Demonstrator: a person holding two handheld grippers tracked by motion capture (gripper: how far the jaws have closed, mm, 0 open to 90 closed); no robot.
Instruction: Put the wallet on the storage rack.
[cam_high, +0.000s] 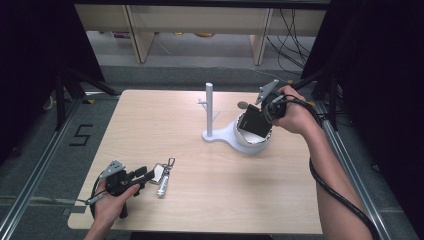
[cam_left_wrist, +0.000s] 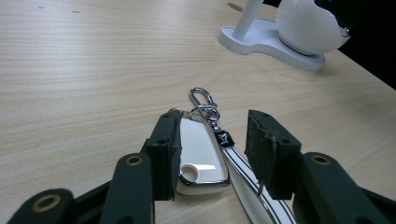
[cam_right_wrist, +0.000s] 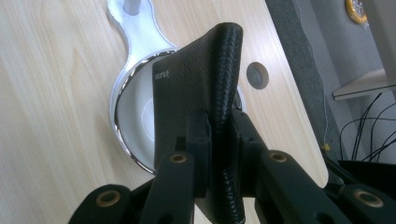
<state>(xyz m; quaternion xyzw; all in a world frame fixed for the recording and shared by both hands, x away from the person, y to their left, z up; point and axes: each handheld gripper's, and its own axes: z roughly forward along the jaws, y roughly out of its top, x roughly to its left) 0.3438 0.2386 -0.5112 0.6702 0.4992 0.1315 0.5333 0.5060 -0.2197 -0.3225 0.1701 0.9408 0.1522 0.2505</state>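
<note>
Broadly, the light wooden table (cam_high: 165, 120) carried everything, with most of its top bare and the things gathered into two spots, one for each hand.

Toward the far right stood a white stand (cam_high: 220, 134): a flat base joining an upright post with short pegs (cam_high: 209, 107) to a round white bowl (cam_high: 240, 137). It looked like a tidy for pocket things, pegs for hanging and the bowl for dropping things in.

Above the bowl the right claw (cam_right_wrist: 219, 126) was closed tight on a black wallet (cam_right_wrist: 187, 93), its jaws pinching the rounded spine so the wallet stood on edge. In the high view the wallet leaned into the bowl's mouth with its lower end down inside. Gripping by the spine probably kept the covers together and let the narrow end go in first. Whether it already rested on the bowl's bottom I could not tell.

Near the front left edge lay a white key fob (cam_left_wrist: 198, 154) on a striped strap (cam_left_wrist: 247, 179), with a small metal clip (cam_left_wrist: 202, 99) at its far end. The left claw (cam_left_wrist: 212, 154), low over the table, was open wide and held nothing. One jaw sat just against the fob's side, the other beyond the strap, so both lay between them. That placing suggested a pinch across the fob, perhaps meant to carry it toward the pegs.
</note>
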